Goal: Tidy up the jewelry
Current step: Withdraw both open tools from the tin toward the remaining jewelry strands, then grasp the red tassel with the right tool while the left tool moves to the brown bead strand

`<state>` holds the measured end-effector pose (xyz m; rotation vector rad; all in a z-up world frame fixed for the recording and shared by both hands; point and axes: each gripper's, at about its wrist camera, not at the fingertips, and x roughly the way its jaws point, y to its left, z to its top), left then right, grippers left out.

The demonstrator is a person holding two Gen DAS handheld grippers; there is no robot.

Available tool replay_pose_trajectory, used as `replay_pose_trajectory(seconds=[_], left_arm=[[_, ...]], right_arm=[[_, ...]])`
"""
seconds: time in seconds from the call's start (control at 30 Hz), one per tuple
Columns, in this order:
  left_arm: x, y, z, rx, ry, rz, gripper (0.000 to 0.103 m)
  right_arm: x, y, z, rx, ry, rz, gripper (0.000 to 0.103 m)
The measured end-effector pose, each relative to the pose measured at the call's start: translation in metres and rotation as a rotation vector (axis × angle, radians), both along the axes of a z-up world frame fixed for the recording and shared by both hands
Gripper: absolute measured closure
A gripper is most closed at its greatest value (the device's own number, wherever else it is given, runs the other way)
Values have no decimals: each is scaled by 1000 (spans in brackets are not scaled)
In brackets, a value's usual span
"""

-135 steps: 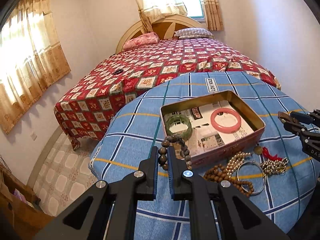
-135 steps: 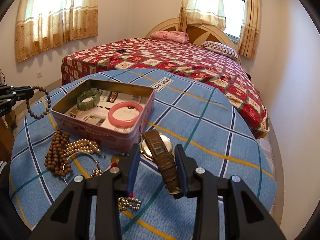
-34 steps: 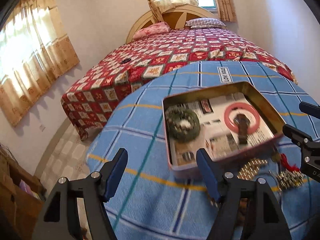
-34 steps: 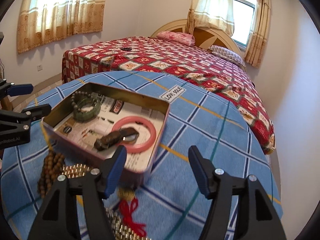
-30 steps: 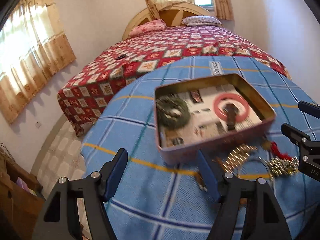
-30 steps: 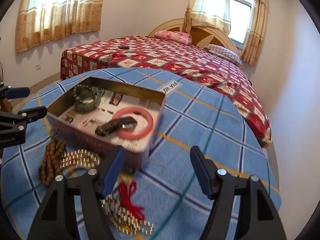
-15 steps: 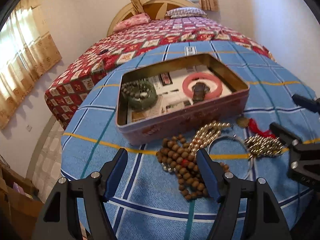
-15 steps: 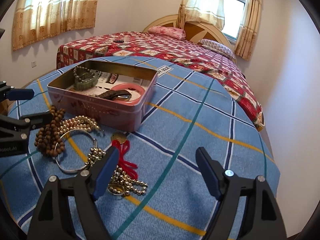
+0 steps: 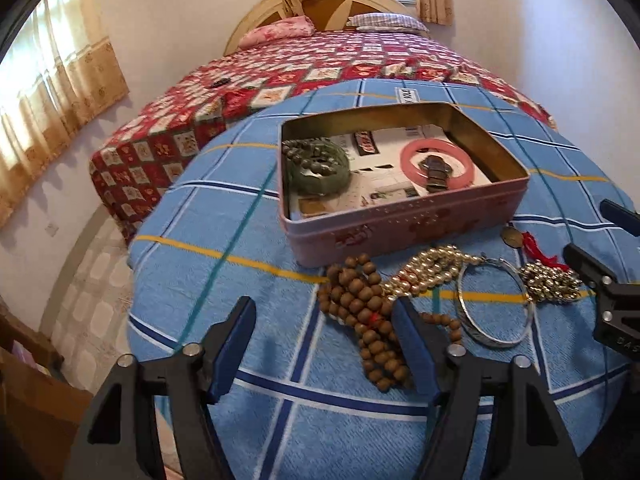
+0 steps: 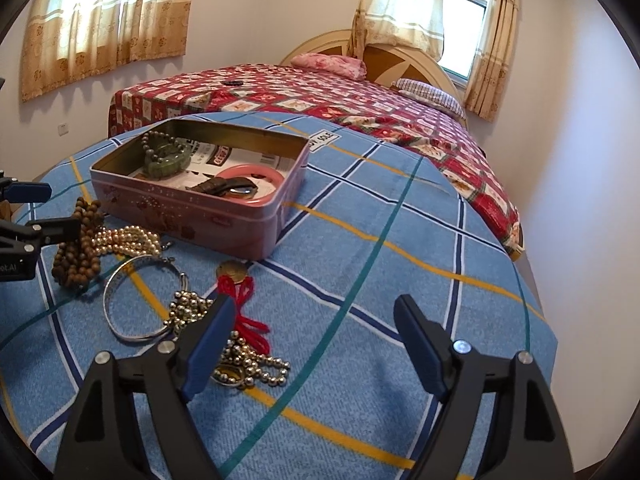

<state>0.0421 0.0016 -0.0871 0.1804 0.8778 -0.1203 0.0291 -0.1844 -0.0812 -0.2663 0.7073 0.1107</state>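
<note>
Two close fisheye views are angled down along gripper fingers; the pink tin (image 9: 404, 224) (image 10: 208, 216) is shared mid-frame.

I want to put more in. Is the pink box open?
Open. The pink box has no lid on it, and the pink bangle and green bracelet show inside.

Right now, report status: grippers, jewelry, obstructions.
Left gripper empty, jaws closing, over the wooden beads. Right gripper open, empty, beside the metal bead chain. Tin holds two bangles, watch. Nothing blocking.
</note>
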Motion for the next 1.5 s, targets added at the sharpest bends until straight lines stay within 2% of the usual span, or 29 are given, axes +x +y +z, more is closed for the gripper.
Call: replay_pose_trajectory(seconds=[0.07, 0.1, 0.13, 0.2, 0.23, 0.3, 0.53, 0.7, 0.77, 0.93, 1.03, 1.1, 1.23, 1.3, 1.33, 1.37, 1.4, 1.43, 1.5], left_arm=[[-1, -1, 0, -30, 11, -16, 59], [-2, -4, 0, -32, 13, -33, 72], [-2, -7, 0, -26, 12, -45, 80], [-3, -10, -1, -23, 11, -54, 84], [-4, -10, 0, -19, 7, -57, 95], [-4, -7, 4, -23, -1, -50, 103], [-5, 8, 18, -54, -31, -43, 103], [-4, 18, 28, -62, -55, -23, 103], [-3, 20, 28, -54, -57, -17, 103], [0, 20, 22, -51, -41, -11, 103], [0, 18, 17, -47, -33, -14, 103], [1, 18, 15, -45, -26, -15, 103], [1, 16, 13, -43, -23, -21, 103], [0, 16, 12, -37, -25, -20, 103], [0, 16, 12, -33, -28, -18, 103], [0, 17, 13, -28, -33, -15, 103], [0, 17, 13, -23, -37, -12, 103], [0, 18, 14, -18, -42, -9, 103], [0, 19, 15, -14, -48, -7, 103]], right_arm=[[0, 2, -1, -8, 2, 1, 20], [0, 2, -2, -10, 3, 1, 20], [0, 2, -2, -11, 2, 1, 20], [0, 2, -2, -10, -1, 2, 20], [0, 2, -2, -10, -4, 2, 20], [-1, 1, -1, -6, -9, 2, 20], [-5, -2, 4, 10, -13, 8, 20], [-12, 7, 6, 21, -5, 64, 22], [-12, 12, 5, 18, 5, 88, 30], [-1, 13, 0, 33, 51, 86, 56], [9, 10, -2, 46, 78, 63, 57], [11, 10, -2, 58, 89, 72, 57], [17, 16, -12, 81, 170, 125, 58], [17, 17, -14, 74, 175, 122, 59], [19, 17, -15, 65, 187, 118, 63], [20, 16, -17, 62, 199, 117, 72], [19, 14, -17, 72, 197, 119, 85], [17, 14, -18, 63, 197, 118, 93], [13, 15, -18, 40, 184, 121, 94]])
